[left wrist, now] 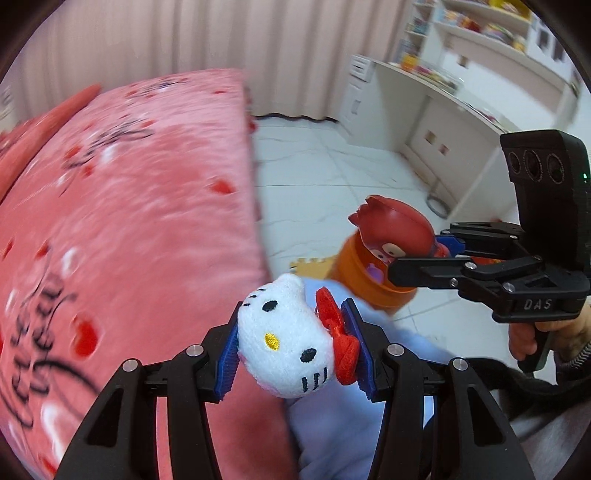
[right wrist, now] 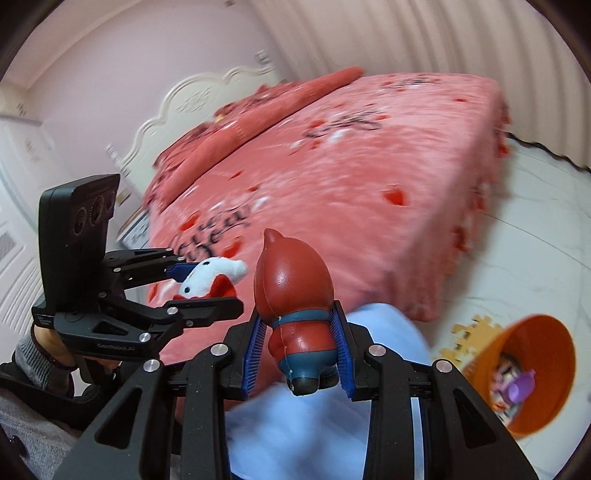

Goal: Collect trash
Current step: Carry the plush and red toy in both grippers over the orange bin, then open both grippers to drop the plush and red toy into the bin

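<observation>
- Two toys are carried above the edge of a bed [right wrist: 369, 177]: the left gripper [left wrist: 293, 345] has its jaws clamped on a white plush cat head [left wrist: 286, 339] with a red bow, and the right gripper [right wrist: 297, 354] has its jaws closed on a dark red squishy figure [right wrist: 295, 306] in blue trousers.
- A pink fleece blanket [left wrist: 129, 221] with red hearts and black script covers the bed, and a white carved headboard [right wrist: 192, 99] stands at its far end.
- Beside the bed lies a white marble-look tiled floor [left wrist: 314, 166], with an orange bucket [right wrist: 532, 369] on it holding small toys, next to a yellow foam puzzle mat [right wrist: 472, 328].
- Pleated pale curtains [left wrist: 184, 33] hang behind the bed.
- A long white desk [left wrist: 443, 99] runs along the far wall under shelves [left wrist: 487, 33] of blurred coloured items.
- A hand [left wrist: 524, 332] grips the right gripper's handle.
</observation>
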Motion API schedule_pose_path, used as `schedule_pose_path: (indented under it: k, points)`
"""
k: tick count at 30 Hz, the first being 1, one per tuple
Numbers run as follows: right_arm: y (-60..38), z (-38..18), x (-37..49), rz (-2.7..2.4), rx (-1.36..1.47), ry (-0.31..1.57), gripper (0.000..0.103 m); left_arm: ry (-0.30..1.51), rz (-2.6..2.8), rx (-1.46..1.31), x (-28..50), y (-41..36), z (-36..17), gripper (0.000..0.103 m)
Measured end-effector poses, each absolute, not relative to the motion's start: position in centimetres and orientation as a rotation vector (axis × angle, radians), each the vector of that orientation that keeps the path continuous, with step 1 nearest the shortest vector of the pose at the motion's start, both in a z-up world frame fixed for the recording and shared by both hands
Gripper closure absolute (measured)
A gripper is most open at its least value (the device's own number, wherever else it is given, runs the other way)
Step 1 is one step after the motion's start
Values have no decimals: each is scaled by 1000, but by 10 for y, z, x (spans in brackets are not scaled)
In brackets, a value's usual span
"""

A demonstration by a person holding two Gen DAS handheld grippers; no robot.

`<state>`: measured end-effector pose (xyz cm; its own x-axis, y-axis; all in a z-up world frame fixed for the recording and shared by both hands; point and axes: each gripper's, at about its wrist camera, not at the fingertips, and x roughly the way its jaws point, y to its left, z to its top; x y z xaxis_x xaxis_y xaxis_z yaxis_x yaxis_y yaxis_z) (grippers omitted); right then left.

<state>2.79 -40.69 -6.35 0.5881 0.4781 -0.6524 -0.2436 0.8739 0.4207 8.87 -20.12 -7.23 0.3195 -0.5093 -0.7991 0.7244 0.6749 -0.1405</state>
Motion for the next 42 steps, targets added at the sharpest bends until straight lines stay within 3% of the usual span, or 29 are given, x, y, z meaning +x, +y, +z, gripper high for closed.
schedule_pose_path:
  k: [19,33,35,39,42]
  points:
    - [-622,-106,-19,-7,468,838,68,970,-1195,468,101,-403,-108,50]
    - [-678,-157,2,-95,504,889,64,1027,-1256,529,112,-463,-135,50]
    - [-680,-164,5,-108,507,898,62,1042,-1256,532,114,-466,-138,50]
    - [-683,-174,9,-143,515,912,35,1065,-1248,544,118,-471,-146,50]
    - [-683,-177,7,-143,536,908,35,1075,-1243,548,120,-473,-149,50]
